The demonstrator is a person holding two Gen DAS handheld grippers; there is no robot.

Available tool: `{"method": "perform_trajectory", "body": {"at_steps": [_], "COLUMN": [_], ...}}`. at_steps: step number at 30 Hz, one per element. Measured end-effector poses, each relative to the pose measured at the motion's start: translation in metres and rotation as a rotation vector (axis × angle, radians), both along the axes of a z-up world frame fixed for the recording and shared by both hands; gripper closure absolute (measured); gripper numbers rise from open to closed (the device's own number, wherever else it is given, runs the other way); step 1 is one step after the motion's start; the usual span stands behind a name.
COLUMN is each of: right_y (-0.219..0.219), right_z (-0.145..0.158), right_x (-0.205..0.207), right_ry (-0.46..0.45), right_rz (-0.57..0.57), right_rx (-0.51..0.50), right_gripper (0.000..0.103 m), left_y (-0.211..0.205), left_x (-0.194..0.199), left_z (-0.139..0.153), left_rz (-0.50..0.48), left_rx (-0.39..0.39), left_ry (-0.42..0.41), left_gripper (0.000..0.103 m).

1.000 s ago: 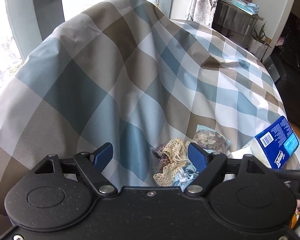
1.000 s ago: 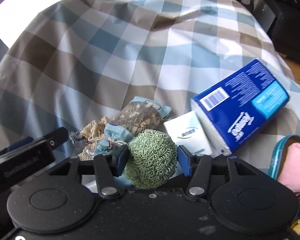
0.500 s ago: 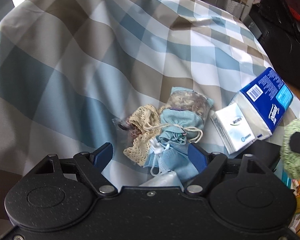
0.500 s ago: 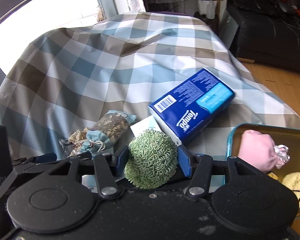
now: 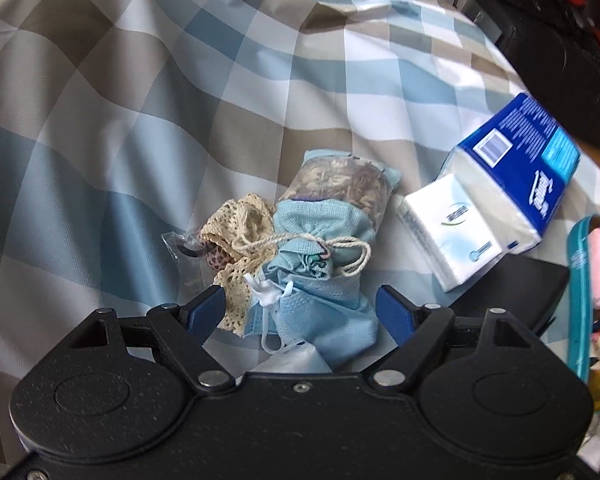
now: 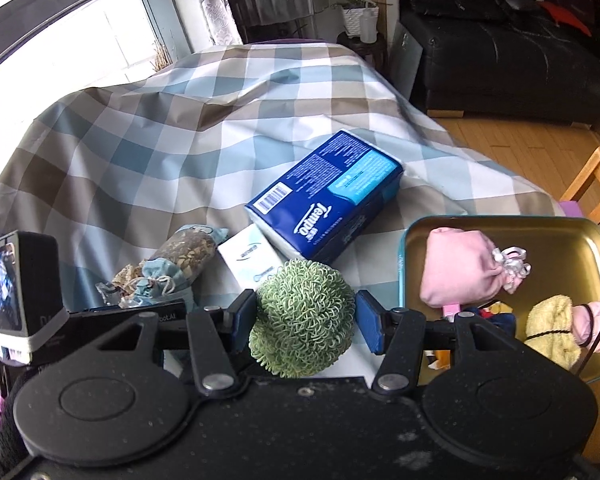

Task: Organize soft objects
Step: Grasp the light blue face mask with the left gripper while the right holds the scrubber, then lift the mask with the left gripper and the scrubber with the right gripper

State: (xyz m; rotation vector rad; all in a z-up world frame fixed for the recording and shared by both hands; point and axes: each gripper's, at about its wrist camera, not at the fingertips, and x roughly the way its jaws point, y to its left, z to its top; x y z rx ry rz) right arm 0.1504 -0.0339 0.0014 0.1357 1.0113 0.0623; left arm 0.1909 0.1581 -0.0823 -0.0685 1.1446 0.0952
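Note:
My right gripper is shut on a green knitted ball, held above the checked cloth beside a teal-rimmed tin. The tin holds a pink pouch, a yellow cloth and other soft items. My left gripper is open, low over a pile of soft things: a blue face mask, a light blue drawstring pouch, a cream lace bag and a sachet of dried herbs. The pile also shows in the right wrist view.
A blue tissue pack and a small white tissue pack lie between the pile and the tin. The checked cloth covers the table. A black sofa and wooden floor lie to the right.
My left gripper has tipped down and closed in on the pile. My right gripper, with the green ball, has risen and swung right, bringing the tin into view.

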Motion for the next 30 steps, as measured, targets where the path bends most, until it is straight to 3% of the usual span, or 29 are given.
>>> {"method": "perform_trajectory", "body": {"at_steps": [8,10,16,19,30], "right_y": [-0.014,-0.018,-0.034,-0.046,-0.082], "right_z": [0.006,0.007,0.006,0.006,0.009], "right_x": [-0.002,-0.003,-0.003,-0.003,-0.002], "right_ry": [-0.026,-0.033,-0.035,-0.037,-0.042], "right_rz": [-0.020,-0.027,-0.063,-0.095,-0.189], "right_rx": [-0.005,-0.009,-0.011,-0.003,0.015], "right_gripper": [0.050,0.050,0.050,0.050,0.049], "left_y": [-0.006,-0.008,-0.002,0.006,0.016], "left_x": [0.008,0.008,0.001,-0.005,-0.019], "left_z": [-0.013,-0.014,0.000,0.011,0.041], "left_rz": [-0.013,-0.021,-0.009,0.016,0.038], "left_rx": [0.035,0.042,-0.049,-0.103,-0.180], "left_ry": [0.026,0.030,0.008,-0.024,-0.133], "left_gripper": [0.028,0.042,0.064,0.068,0.074]}}
